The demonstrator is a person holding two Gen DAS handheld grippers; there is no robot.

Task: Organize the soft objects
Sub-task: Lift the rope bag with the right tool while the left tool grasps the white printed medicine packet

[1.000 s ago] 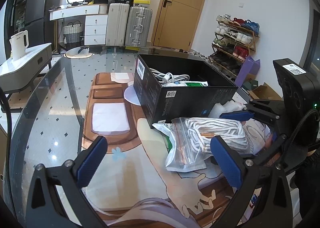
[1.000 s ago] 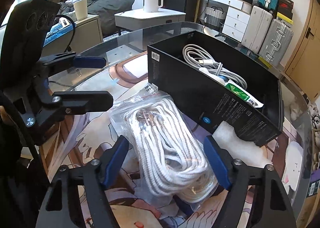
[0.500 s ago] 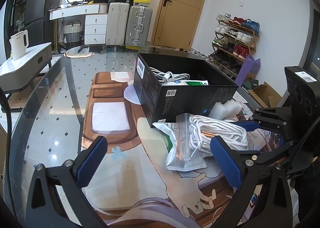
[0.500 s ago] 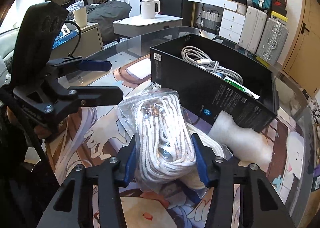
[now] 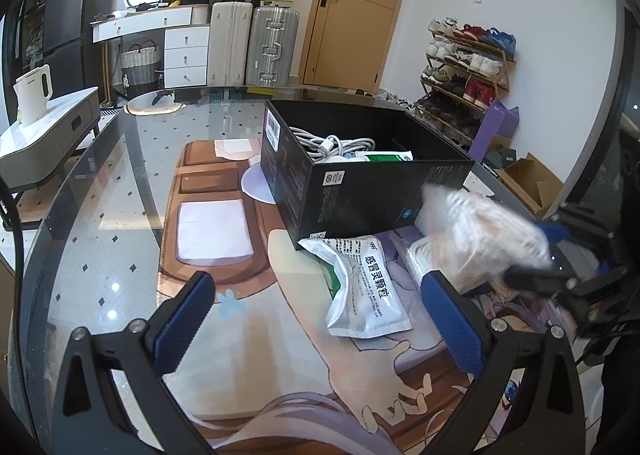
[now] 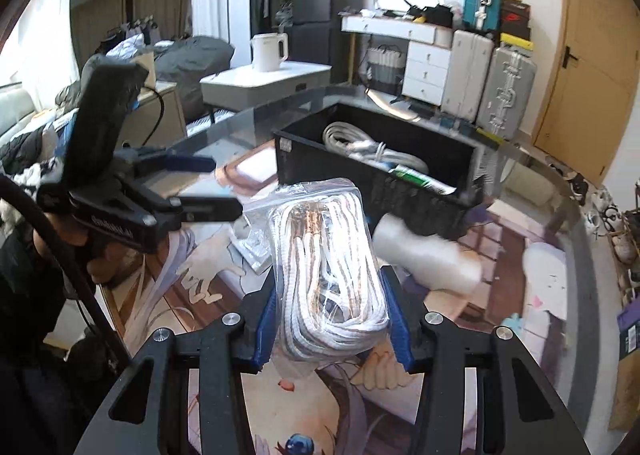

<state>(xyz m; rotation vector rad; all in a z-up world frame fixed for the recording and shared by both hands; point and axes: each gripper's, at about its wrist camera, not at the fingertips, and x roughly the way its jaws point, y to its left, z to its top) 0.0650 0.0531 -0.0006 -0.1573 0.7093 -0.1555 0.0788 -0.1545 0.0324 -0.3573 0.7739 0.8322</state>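
My right gripper [image 6: 332, 319] is shut on a clear zip bag of white rope [image 6: 328, 251] and holds it lifted above the printed mat; the bag shows blurred at the right of the left wrist view [image 5: 484, 235]. A black box [image 5: 360, 179] with white cables and a green packet stands behind it, also in the right wrist view [image 6: 376, 175]. My left gripper [image 5: 320, 319] is open and empty, low over the mat. A silver foil pouch [image 5: 364, 287] lies on the mat between its fingers. A white foam roll [image 6: 428, 259] lies by the box.
The glass table [image 5: 100, 215] carries a printed mat [image 5: 248, 327]. A side table with a white kettle [image 5: 34, 95] stands to the left. Suitcases, drawers and a shoe rack line the far walls.
My right gripper closed on the rope bag and lifted it off the mat, uncovering the foil pouch below. My left gripper stayed open and nearly still.
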